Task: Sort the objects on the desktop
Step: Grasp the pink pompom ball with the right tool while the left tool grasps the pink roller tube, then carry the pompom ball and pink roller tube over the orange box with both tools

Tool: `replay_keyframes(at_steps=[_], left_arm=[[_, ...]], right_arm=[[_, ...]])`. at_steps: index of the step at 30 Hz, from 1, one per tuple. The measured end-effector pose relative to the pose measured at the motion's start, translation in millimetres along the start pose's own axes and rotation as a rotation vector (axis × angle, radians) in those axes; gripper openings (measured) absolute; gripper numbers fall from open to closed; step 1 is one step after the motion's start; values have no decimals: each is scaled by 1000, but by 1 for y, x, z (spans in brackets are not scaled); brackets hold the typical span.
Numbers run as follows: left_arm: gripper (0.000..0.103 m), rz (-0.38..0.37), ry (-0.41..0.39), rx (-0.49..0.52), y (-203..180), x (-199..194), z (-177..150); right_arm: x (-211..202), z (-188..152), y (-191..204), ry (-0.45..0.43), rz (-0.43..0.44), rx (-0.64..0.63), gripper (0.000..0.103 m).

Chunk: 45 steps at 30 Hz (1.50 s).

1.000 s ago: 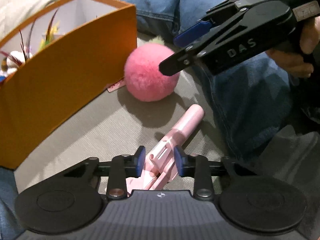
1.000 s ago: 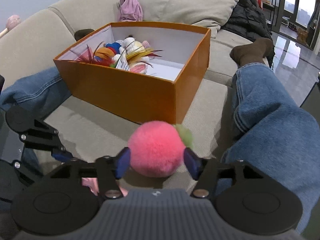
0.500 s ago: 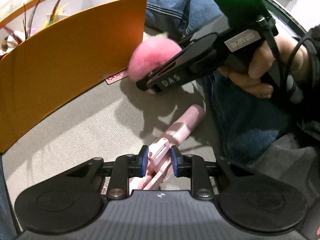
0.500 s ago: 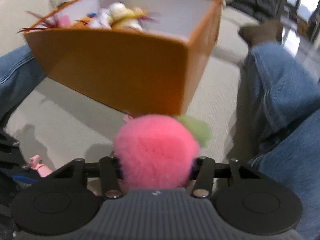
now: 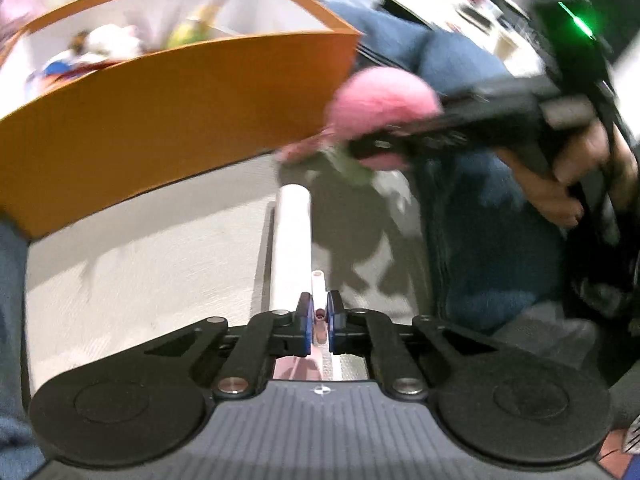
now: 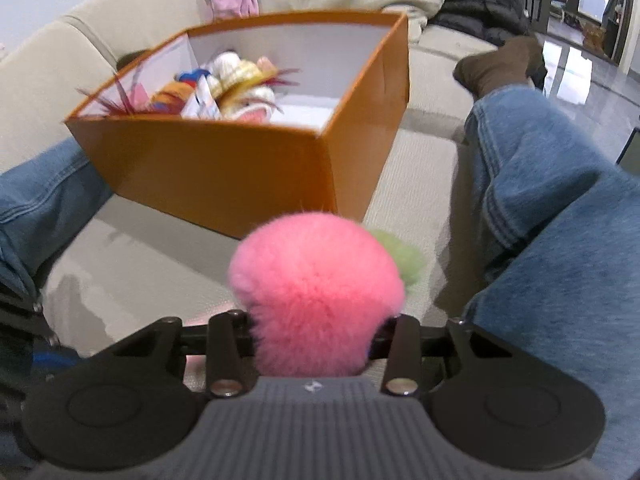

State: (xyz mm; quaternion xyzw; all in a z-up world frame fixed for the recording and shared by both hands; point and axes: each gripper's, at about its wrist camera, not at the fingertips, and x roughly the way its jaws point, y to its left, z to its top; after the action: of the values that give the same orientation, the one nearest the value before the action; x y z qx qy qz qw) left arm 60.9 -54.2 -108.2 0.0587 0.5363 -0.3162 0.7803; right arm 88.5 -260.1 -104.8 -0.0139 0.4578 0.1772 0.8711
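Both grippers loaded, near the orange box (image 6: 224, 168) on the sofa seat. Right gripper (image 6: 316, 340): jaws have just been closing, now clamped on the pink pompom (image 6: 316, 292), fur bulging out above the pads, small green tuft (image 6: 404, 256) on its side toward the person's right leg (image 6: 560, 216). Pompom sits just in front of the box's near corner, apparently off the cushion, though contact is hard to judge. Left gripper (image 5: 319, 322): jaws have just been closing, fingers together, pinching a thin fin of the pale pink tube-shaped toy (image 5: 291, 240), which points toward the box's front wall; picture blurred, exact grip spot hard to tell.

Handling, as a judgement: the pompom is very light, soft and squashy; grab through the middle, nothing to break, fur may slip if squeezed weakly. The tube toy looks like stiff, light plastic with a smooth barrel; the fin grip is narrow and could let it swing, so a hold across the body seems safer.

Count: one pompom, one tube toy, one box, two grippers. Inside the box is a pile of feathered and knitted toys (image 6: 224, 84), too tangled to count.
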Motion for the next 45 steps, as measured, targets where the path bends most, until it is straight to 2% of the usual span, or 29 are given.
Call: replay_keyframes(at_steps=[5,12,16,20,25,30,35,40,45], left_arm=[[7,-5,-85,-126,20,-28,-3],[6,-33,-214,-219,32,-77,6],[6,-62,-299,-230,34,-106,18],[6,-55,-392,-218,36,-136,33],[6,33,-490,-235,49,-162,56],[6,90,-533,-268,70,-164,88],[6,71,-512,-304,95,-147,112],[6,44,-471,-344,113,-126,127],[6,5,-443,-349,118,-109,142]], right_arm=[[-25,7,0,-47,29,-12,42],[-67,33,8,-131,109,-69,42],[-84,64,17,-181,156,-123,42],[-83,100,25,-218,144,-198,42],[-52,149,28,-208,124,-213,42],[1,184,31,-146,81,-261,42],[63,208,25,-47,64,-246,43],[108,220,16,-4,73,-220,49],[112,218,3,-9,97,-170,51]])
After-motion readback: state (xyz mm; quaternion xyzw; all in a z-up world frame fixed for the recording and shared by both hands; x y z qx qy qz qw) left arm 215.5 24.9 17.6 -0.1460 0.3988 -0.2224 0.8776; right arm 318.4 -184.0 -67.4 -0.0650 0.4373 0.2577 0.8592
